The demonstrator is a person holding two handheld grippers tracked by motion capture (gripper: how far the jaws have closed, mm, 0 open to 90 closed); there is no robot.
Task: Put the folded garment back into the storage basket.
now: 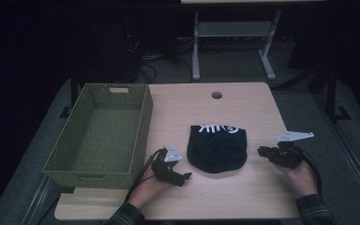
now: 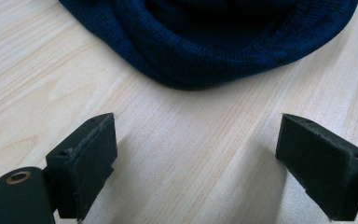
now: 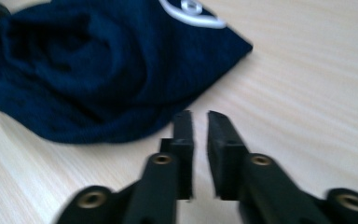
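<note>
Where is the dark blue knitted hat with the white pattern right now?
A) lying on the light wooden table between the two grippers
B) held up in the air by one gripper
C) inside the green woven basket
A: the dark blue knitted hat lies flat on the light wooden table, with the green woven basket apart at its left.

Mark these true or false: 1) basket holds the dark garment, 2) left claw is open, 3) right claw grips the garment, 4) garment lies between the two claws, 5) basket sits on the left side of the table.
1) False: the green basket holds nothing; the dark garment lies on the table.
2) True: the left claw has its jaws wide apart, nothing between them.
3) False: the right claw is nearly shut beside the garment, holding nothing.
4) True.
5) True.
</note>
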